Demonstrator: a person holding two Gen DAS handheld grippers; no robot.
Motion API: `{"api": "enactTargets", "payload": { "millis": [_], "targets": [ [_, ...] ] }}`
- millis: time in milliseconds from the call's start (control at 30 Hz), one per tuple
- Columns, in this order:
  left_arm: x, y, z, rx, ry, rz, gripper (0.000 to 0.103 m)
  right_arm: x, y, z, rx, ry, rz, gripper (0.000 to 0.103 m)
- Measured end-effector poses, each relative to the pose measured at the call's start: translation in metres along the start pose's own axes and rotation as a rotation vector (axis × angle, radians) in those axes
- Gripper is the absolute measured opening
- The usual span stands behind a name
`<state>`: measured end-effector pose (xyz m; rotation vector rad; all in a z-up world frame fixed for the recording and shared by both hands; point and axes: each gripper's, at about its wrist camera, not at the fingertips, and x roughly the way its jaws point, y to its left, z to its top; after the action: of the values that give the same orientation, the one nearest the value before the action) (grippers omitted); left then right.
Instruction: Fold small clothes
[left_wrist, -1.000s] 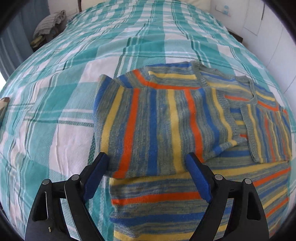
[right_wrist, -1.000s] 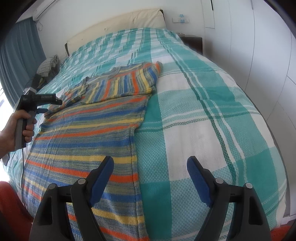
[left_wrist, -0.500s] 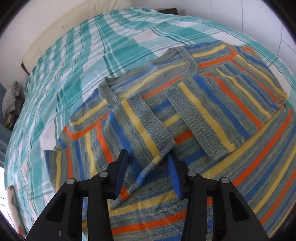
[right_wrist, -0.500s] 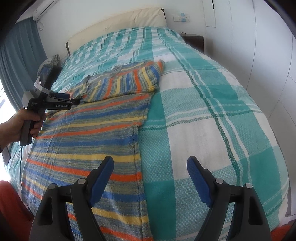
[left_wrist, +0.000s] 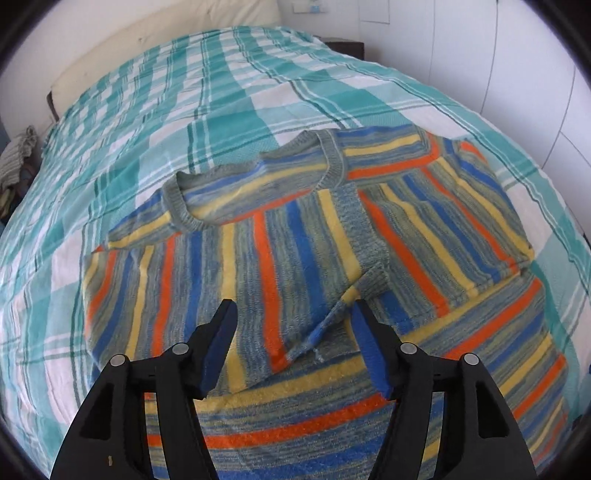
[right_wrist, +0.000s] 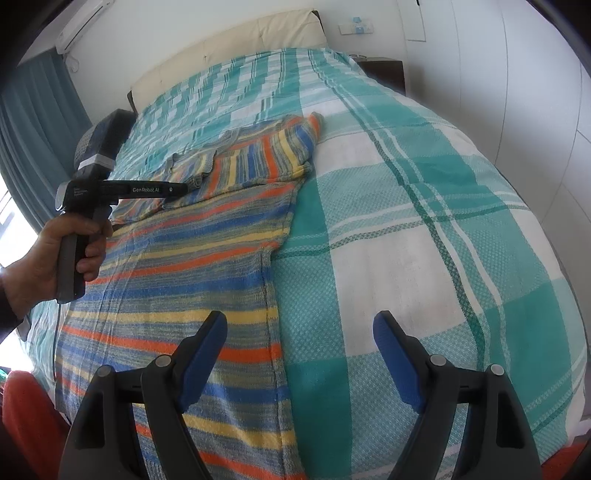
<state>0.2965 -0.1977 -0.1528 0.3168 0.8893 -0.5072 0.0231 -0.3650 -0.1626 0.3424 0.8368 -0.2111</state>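
A: Where are the grippers relative to the striped sweater (left_wrist: 303, 258)?

B: The left gripper (left_wrist: 291, 347) hovers over its folded sleeves, jaws opening, gripping nothing. The right gripper (right_wrist: 299, 354) stands wide apart at its hem, empty.

A: And beyond?

B: The sweater lies flat on the checked bedspread (right_wrist: 424, 221).

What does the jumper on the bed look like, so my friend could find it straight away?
Find the big bed with the teal and white checked cover. The jumper lies flat on it, both sleeves folded across the chest. It is the only knitted thing there, with orange, blue and yellow stripes on grey.
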Motion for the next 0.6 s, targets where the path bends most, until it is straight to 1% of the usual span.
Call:
{"api": "enactTargets", "payload": {
  "millis": [33,67,100,133,167,200,233,267,300,333,367,400,433,467,533,600],
  "targets": [
    [-0.011,0.012,-0.004,-0.047,-0.034,-0.032,0.085,-0.001,-0.001,0.001,0.003,-0.005,-0.001,0.081],
    [-0.022,0.024,-0.006,-0.084,-0.074,-0.042,0.088,-0.002,-0.003,0.001,0.010,-0.009,0.000,0.081],
    [-0.030,0.037,-0.008,-0.114,-0.111,-0.028,0.090,-0.003,-0.004,0.001,0.018,-0.009,0.002,0.081],
    [-0.034,0.051,-0.010,-0.141,-0.124,0.008,0.090,-0.003,-0.005,0.001,0.027,-0.007,0.005,0.081],
    [-0.031,0.067,-0.010,-0.177,-0.104,0.052,0.090,-0.002,-0.006,0.001,0.035,-0.002,0.009,0.081],
    [-0.023,0.086,-0.014,-0.218,-0.055,0.095,0.085,-0.001,-0.007,0.001,0.041,0.003,0.011,0.081],
    [-0.006,0.105,-0.018,-0.251,0.033,0.139,0.077,0.000,-0.006,0.001,0.042,0.007,0.012,0.081],
    [0.013,0.123,-0.027,-0.267,0.146,0.174,0.047,0.001,-0.006,0.001,0.040,0.008,0.012,0.081],
    [0.023,0.140,-0.037,-0.293,0.205,0.164,0.035,0.000,-0.005,0.000,0.036,0.006,0.011,0.081],
    [0.016,0.155,-0.043,-0.340,0.172,0.110,0.035,-0.001,-0.004,0.000,0.030,0.002,0.007,0.081],
    [0.004,0.167,-0.049,-0.386,0.139,0.107,0.039,-0.002,-0.004,0.000,0.027,-0.003,0.004,0.081],
    [-0.008,0.176,-0.052,-0.419,0.117,0.121,0.052,-0.004,-0.004,0.001,0.026,-0.009,0.000,0.081],
    [-0.020,0.183,-0.054,-0.448,0.086,0.123,0.057,-0.005,-0.005,0.001,0.029,-0.014,-0.003,0.081],
    [-0.033,0.189,-0.057,-0.472,0.046,0.116,0.060,-0.006,-0.007,0.001,0.034,-0.017,-0.004,0.081],
    [-0.049,0.195,-0.058,-0.500,-0.010,0.066,0.081,-0.004,-0.010,0.002,0.046,-0.014,-0.004,0.081],
    [-0.048,0.191,-0.057,-0.482,-0.009,0.043,0.088,-0.001,-0.011,0.003,0.057,-0.009,-0.003,0.081]
  ]
}}
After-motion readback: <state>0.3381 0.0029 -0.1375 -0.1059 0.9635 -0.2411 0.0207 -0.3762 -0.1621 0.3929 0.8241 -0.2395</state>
